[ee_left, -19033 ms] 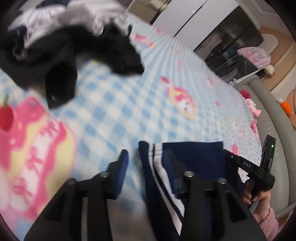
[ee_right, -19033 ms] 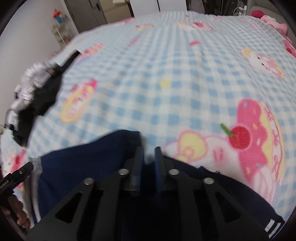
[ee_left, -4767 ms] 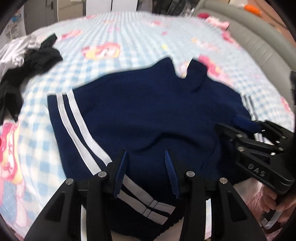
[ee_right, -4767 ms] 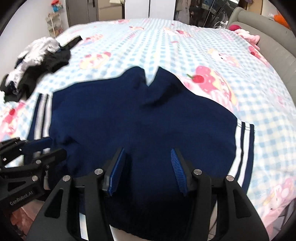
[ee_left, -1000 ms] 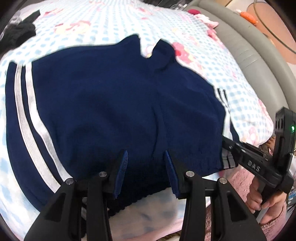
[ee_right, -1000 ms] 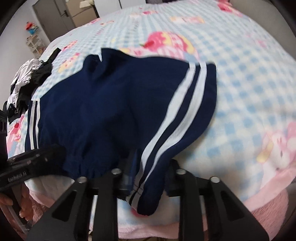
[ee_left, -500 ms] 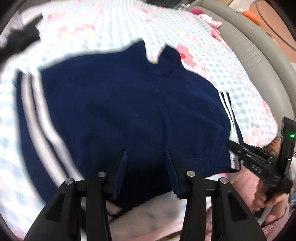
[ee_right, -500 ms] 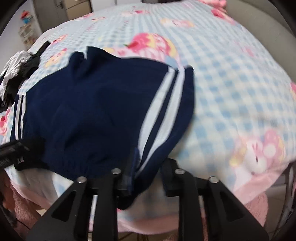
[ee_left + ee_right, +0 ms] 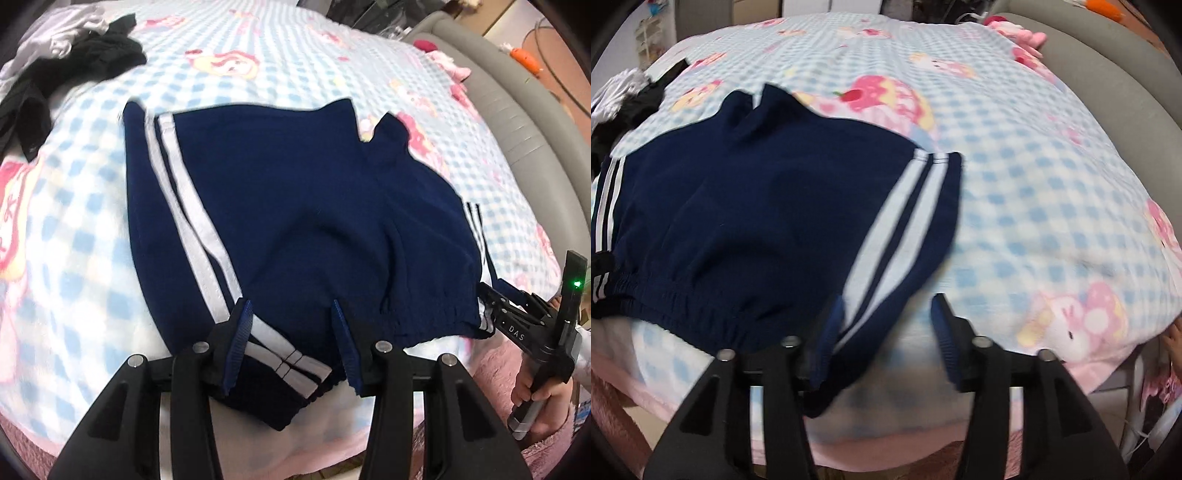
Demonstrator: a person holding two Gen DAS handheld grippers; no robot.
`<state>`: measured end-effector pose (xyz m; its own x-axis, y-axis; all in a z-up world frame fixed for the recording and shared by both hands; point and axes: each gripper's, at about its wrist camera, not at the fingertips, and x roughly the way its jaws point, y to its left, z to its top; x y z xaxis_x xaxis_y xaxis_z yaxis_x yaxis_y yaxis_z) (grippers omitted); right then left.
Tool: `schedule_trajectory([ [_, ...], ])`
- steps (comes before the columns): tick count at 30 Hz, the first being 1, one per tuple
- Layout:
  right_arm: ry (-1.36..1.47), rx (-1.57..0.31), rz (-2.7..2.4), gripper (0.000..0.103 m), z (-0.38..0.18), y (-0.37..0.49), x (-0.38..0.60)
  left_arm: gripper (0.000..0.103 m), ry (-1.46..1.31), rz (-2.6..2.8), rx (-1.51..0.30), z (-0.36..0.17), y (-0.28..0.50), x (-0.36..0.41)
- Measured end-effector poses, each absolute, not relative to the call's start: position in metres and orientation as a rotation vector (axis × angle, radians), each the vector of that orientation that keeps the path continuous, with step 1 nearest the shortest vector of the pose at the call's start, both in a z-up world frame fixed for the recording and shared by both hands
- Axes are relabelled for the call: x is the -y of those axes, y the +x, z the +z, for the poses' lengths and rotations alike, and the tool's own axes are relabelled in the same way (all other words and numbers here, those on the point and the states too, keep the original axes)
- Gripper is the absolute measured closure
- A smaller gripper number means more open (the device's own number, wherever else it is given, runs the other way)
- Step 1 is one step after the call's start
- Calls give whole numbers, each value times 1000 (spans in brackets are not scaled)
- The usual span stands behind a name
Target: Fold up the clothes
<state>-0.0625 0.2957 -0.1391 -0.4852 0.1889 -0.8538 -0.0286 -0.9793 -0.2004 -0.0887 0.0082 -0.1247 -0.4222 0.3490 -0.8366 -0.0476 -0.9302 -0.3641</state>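
Navy shorts (image 9: 295, 221) lie spread flat on the checked bed (image 9: 1034, 192); the right gripper (image 9: 882, 332), clamped on their striped waistband corner a second ago, is opening and letting go, the left gripper (image 9: 291, 339) open over the opposite corner, ready to fold

We see open checked blanket (image 9: 1052, 192) to the right of the navy shorts (image 9: 775, 206), with nothing lying on it out to the grey sofa edge (image 9: 1115, 85), which bounds that side. On the left, a heap of black and grey clothes (image 9: 55, 62) sits well apart from the shorts, leaving a bare strip of blanket between them.
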Motion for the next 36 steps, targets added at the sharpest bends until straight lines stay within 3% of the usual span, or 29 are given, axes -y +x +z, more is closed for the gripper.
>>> schedule_trajectory([
  [6,-1386,383,2570,49,-120,-53,-304,56,-1479,2427,381,-122,-109,-30],
  [14,-1763,-219,2640,47,-150,-76,-322,55,-1523,2415,340,-137,-121,-50],
  [16,-1779,-258,2647,47,-161,-84,-317,54,-1551,2407,311,-141,-121,-52],
  [24,-1721,-163,2686,47,-162,-95,-304,54,-1496,2419,305,-139,-117,-62],
  [27,-1728,-216,2682,48,-166,-93,-308,54,-1581,2408,239,-151,-120,-64],
  [30,-1699,-169,2696,56,-164,-89,-308,54,-1548,2427,221,-146,-114,-67],
  [36,-1681,-67,2669,55,-162,-81,-313,54,-1626,2477,126,-146,-117,-64],
])
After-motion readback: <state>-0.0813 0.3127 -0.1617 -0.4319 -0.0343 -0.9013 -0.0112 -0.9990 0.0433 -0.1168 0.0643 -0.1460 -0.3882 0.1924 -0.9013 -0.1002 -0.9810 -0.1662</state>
